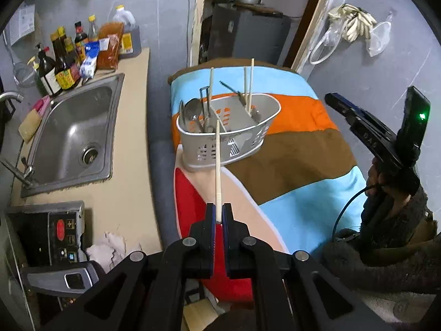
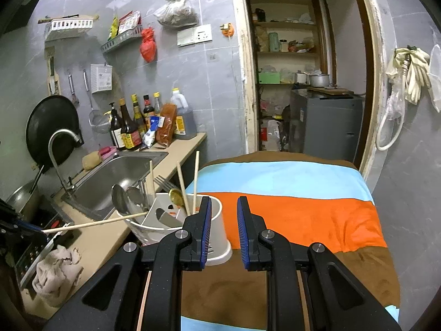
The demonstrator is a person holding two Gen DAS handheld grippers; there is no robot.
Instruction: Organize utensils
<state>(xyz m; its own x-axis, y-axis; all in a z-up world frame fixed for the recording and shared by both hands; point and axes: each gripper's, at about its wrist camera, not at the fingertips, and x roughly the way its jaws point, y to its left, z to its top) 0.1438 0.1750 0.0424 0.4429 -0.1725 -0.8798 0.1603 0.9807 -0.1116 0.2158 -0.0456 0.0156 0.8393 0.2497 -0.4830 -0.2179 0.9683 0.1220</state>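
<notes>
My left gripper is pinching one wooden chopstick by its lower end, with the fingers pressed narrow on it. The stick is pointing up and away, and its far tip is reaching the near rim of the gray utensil caddy. My right gripper is holding nothing; its blue pads are standing a little apart, just beside the caddy wall. The caddy is sitting on the striped cloth, near its left edge. Spoons, a fork and more chopsticks are standing inside it. Further left, the steel sink is lying in the counter, and sauce bottles are standing behind it.
</notes>
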